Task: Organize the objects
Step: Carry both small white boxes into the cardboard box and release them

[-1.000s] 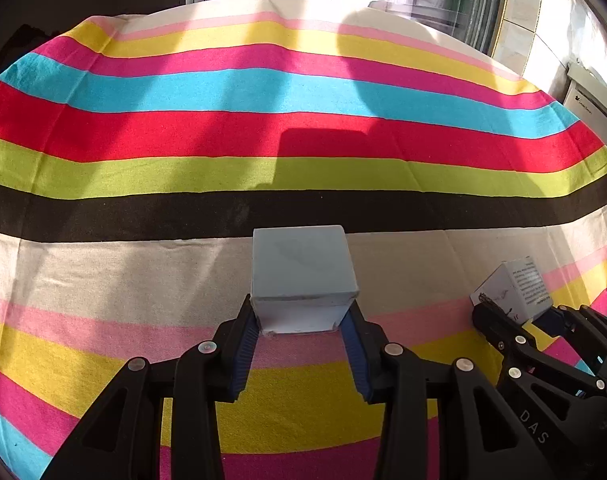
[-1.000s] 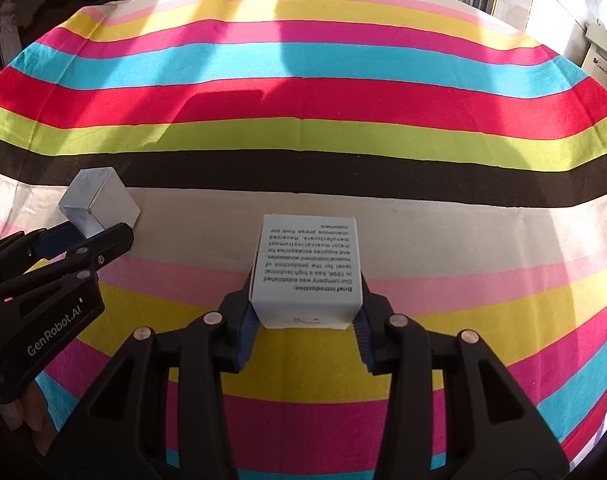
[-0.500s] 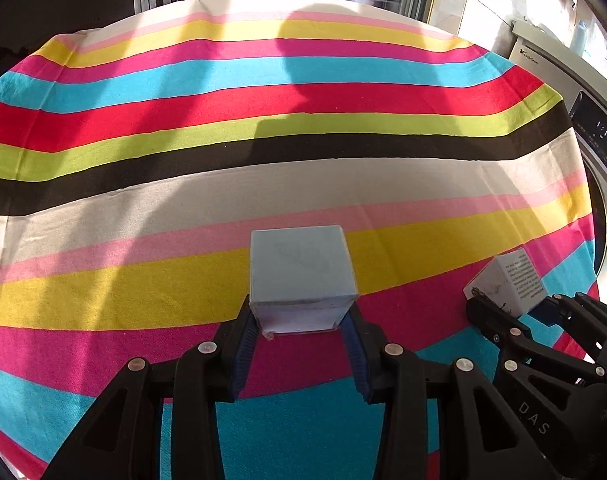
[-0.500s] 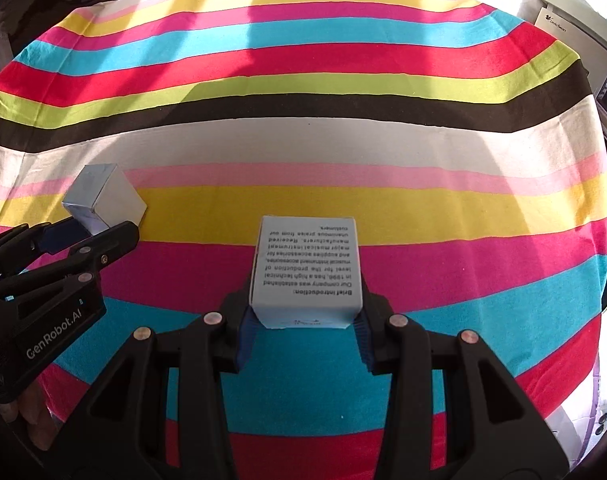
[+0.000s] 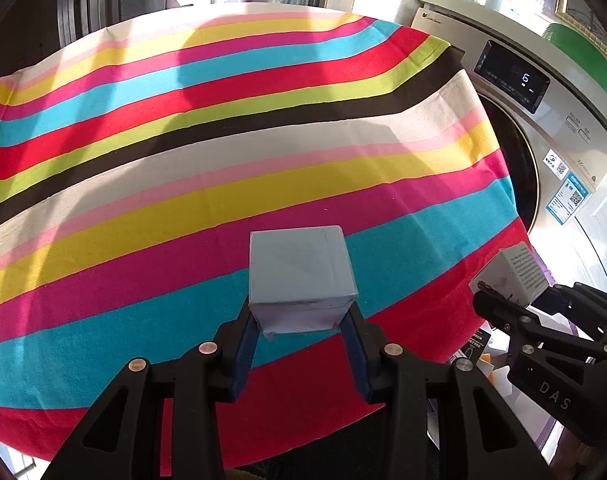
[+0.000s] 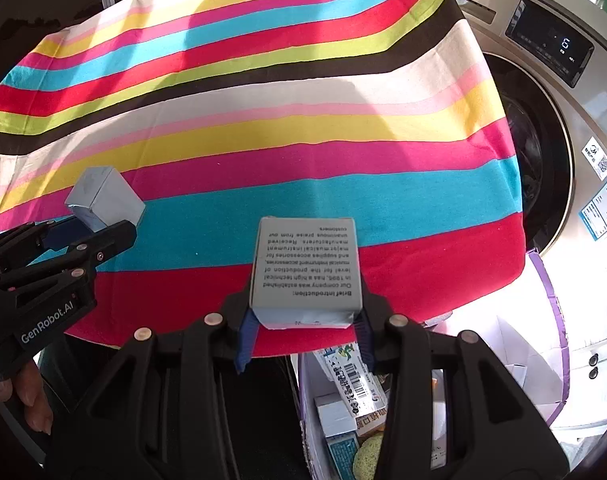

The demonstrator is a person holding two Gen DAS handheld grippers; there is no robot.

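My left gripper (image 5: 301,322) is shut on a plain pale blue box (image 5: 299,272), held above the striped tablecloth (image 5: 183,152) near its front edge. It also shows at the left of the right wrist view (image 6: 101,200). My right gripper (image 6: 305,320) is shut on a white box with printed text (image 6: 305,268), held over the table's front right edge. That box also shows at the right of the left wrist view (image 5: 515,274).
A washing machine (image 6: 563,120) stands right of the table, its display lit. Below the table's front edge, a purple-rimmed bin (image 6: 551,308) holds several small boxes and packages (image 6: 355,384).
Both grippers have pulled back toward the table's front right edge with their boxes. The washing machine and the bin below have come into view.
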